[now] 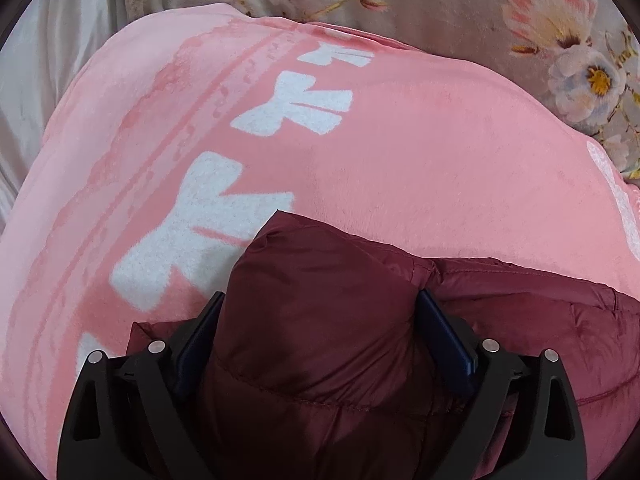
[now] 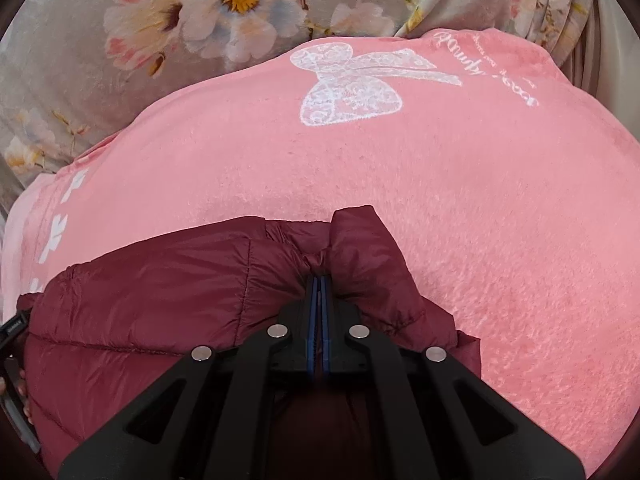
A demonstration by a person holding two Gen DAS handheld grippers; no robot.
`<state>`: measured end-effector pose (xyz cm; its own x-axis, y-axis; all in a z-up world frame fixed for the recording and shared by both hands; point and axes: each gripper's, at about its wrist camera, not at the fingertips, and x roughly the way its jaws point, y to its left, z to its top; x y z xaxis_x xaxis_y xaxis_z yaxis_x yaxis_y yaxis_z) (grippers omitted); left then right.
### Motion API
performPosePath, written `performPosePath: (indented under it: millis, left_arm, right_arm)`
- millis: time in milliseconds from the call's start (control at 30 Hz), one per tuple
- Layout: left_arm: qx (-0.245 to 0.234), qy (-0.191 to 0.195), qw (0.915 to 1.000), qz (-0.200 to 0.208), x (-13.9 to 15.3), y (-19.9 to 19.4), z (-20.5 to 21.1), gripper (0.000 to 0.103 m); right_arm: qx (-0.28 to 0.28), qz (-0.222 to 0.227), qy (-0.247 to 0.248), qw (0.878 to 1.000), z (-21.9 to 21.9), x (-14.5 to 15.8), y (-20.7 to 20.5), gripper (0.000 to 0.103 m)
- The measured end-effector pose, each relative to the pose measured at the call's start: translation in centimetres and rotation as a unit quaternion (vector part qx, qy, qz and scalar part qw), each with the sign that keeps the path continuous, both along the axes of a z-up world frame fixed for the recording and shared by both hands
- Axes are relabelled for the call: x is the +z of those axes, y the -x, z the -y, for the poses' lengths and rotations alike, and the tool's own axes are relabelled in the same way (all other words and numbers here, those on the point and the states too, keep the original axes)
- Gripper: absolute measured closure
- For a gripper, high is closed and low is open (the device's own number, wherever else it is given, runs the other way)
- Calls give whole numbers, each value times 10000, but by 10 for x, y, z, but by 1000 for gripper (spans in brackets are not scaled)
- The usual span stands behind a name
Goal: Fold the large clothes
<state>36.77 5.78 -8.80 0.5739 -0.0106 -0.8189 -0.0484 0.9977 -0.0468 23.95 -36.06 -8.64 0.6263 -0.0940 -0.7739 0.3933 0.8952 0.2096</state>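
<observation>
A dark red puffer jacket [image 1: 520,312] lies on a pink fleece blanket [image 1: 400,140] with white bow prints. My left gripper [image 1: 320,296] stands wide open, and a puffy corner fold of the jacket fills the gap between its blue pads [image 1: 444,336] without being squeezed. In the right wrist view the jacket [image 2: 160,288] stretches to the left, and my right gripper [image 2: 319,280] is shut on a bunched edge of it, the pads pinched together on thin fabric. The pink blanket [image 2: 480,220] spreads beyond it.
A grey floral bedcover [image 1: 480,8] lies under the blanket, seen too in the right view as the bedcover [image 2: 80,100]. A pale sheet [image 1: 60,40] shows at far left. Part of the other gripper [image 2: 12,332] and a hand's fingers [image 2: 20,392] sit at the left edge.
</observation>
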Motion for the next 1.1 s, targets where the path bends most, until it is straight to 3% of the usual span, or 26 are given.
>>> performPosePath:
  millis: [100, 167, 200, 333, 433, 567, 633, 733, 833, 933, 1033, 1100]
  left_arm:
    - [19, -63, 10000, -46, 3, 0, 0, 10]
    - [17, -135, 9998, -116, 13, 8, 2, 21]
    - [0, -83, 9999, -97, 20, 14, 3, 29]
    - [-394, 188, 9984, 365, 62, 60, 23, 29]
    - [-830, -4, 9956, 442, 64, 89, 58, 29]
    - [-1163, -351, 9919, 377, 44, 116, 96, 29]
    - [-1186, -431, 9916, 295, 33, 120, 105, 29]
    - [-1134, -841, 9891, 426, 27, 129, 115, 29]
    - [-1075, -470, 9916, 541, 54, 136, 105, 30]
    - [-722, -137, 9920, 1030, 104, 139, 79, 30]
    - [-327, 63, 9870, 1571, 154, 147, 50, 30]
    - [-181, 96, 9826, 1844, 173, 153, 39, 29]
  right_arm:
    - [-128, -136, 167, 9997, -2, 8, 0, 103]
    - [-210, -68, 337, 9992, -14, 27, 9, 98]
    - [-81, 144, 269, 9995, -23, 39, 17, 98]
    - [672, 509, 165, 9963, -85, 74, 36, 98]
    - [1169, 407, -15, 9923, -128, 69, 39, 98]
    - [1501, 213, 13, 9884, -168, 51, 40, 98]
    - [1543, 148, 31, 9879, -176, 43, 39, 98]
    - [1551, 98, 284, 9874, -184, 30, 43, 98]
    - [1594, 140, 268, 9868, -184, 27, 48, 98]
    - [1583, 180, 98, 9872, -177, 28, 51, 98]
    - [1517, 270, -12, 9881, -172, 35, 57, 98]
    - [1464, 386, -75, 9884, -169, 42, 60, 98]
